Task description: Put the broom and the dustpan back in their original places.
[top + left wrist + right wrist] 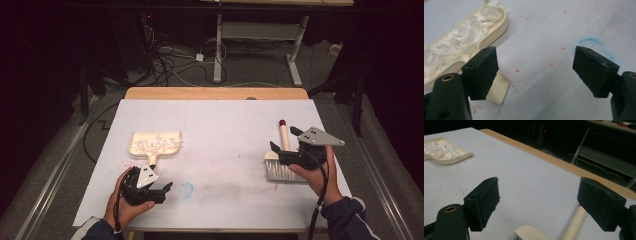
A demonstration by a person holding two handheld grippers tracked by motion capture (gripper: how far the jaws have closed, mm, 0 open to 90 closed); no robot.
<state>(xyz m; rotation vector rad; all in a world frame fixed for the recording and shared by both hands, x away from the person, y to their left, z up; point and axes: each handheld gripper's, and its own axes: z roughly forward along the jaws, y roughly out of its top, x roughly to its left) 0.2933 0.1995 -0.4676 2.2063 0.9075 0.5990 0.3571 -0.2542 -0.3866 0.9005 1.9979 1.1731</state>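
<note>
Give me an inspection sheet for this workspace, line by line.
Surface: white table with wooden far edge; red specks and a blue smudge.
Job's things: cream dustpan holding white scraps, lying flat; brush, cream handle with a red tip, lying flat.
Clutter: nothing seen beyond the stains.
Grippers: left claw open, just short of the dustpan handle, holding nothing; right claw open, over the brush handle, not closed on it.
Cables: one trails from each claw; a tangle on the floor beyond.
Surroundings: dark room, a metal table frame behind.
</note>
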